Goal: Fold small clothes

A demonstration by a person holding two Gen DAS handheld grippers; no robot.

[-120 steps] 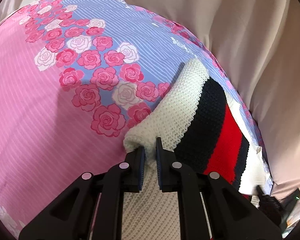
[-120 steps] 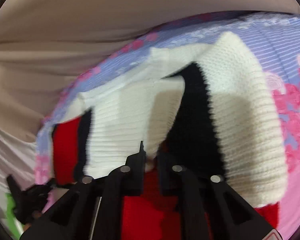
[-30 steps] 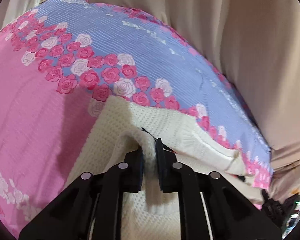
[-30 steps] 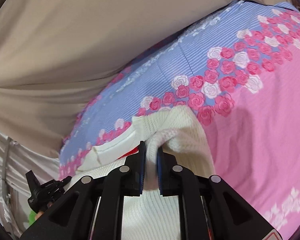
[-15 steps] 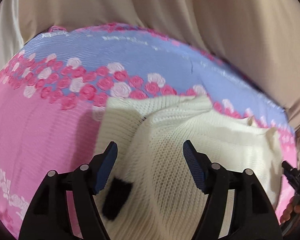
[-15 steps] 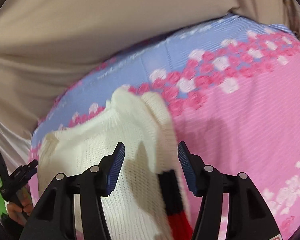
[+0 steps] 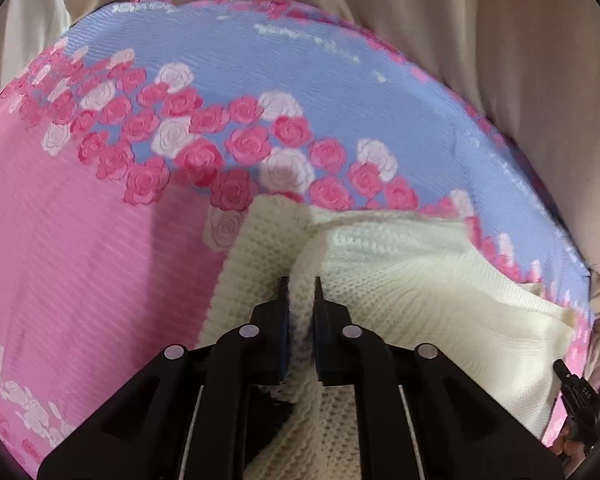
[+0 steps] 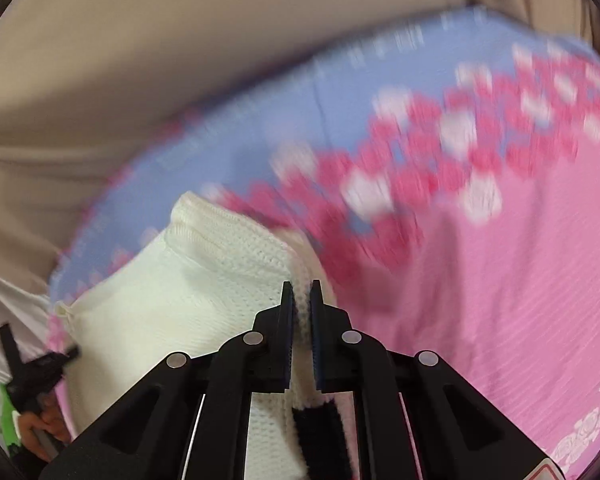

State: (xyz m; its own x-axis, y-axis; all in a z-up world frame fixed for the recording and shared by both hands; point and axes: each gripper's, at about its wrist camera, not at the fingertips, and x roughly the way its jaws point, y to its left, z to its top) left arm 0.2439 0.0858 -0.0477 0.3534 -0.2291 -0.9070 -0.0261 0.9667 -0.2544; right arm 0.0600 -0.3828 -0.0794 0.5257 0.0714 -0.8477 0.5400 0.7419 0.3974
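A cream knit sweater [image 7: 412, 280] with black and red stripes lies folded on a pink and blue rose-print sheet [image 7: 80, 240]. My left gripper [image 7: 301, 284] is shut on a raised ridge of the cream knit at the sweater's left side. In the right wrist view my right gripper [image 8: 300, 286] is shut on the sweater [image 8: 180, 300] at its right edge, where a black stripe [image 8: 320, 428] shows below the fingers. That view is blurred by motion.
Beige fabric [image 7: 520, 60] rises behind the sheet's far edge. The rose-print sheet [image 8: 520, 280] spreads wide to the right in the right wrist view. The other gripper and a hand [image 8: 32, 380] show at the lower left there, and the other gripper [image 7: 580, 400] at the lower right in the left wrist view.
Half a second ago both grippers were open over the sweater. Both have now closed on folds of the cream knit at its two sides.
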